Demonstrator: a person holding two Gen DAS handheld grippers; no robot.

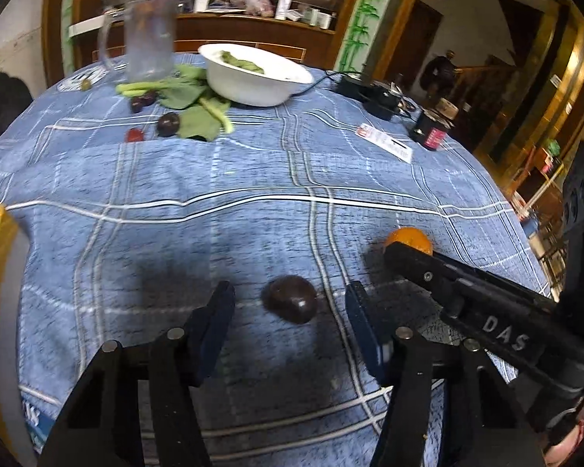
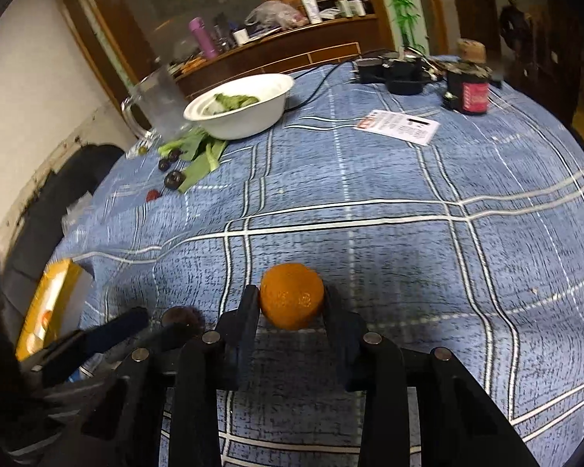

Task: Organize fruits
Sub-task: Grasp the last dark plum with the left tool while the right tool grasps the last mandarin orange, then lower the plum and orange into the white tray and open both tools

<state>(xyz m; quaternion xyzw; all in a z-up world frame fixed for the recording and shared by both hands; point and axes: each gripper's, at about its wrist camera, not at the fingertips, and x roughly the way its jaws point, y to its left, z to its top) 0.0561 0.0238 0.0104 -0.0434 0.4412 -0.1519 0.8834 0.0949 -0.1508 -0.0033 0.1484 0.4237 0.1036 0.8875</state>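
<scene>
A dark purple plum point(image 1: 291, 299) lies on the blue checked tablecloth between the fingers of my left gripper point(image 1: 290, 311), which is open around it without touching. My right gripper point(image 2: 292, 303) is shut on an orange point(image 2: 292, 295) resting on the cloth; the orange also shows in the left wrist view point(image 1: 408, 238), behind the right gripper's finger. The plum shows in the right wrist view point(image 2: 183, 321), partly hidden by the left gripper. More small dark and red fruits point(image 1: 168, 123) lie far off by green leaves point(image 1: 198, 116).
A white bowl point(image 1: 253, 81) with greens and a glass mug point(image 1: 150, 39) stand at the far side. A paper card point(image 1: 385, 142), a dark jar point(image 1: 432, 128) and black electronics point(image 1: 370, 93) sit far right. A yellow box point(image 2: 50, 307) lies at the left edge.
</scene>
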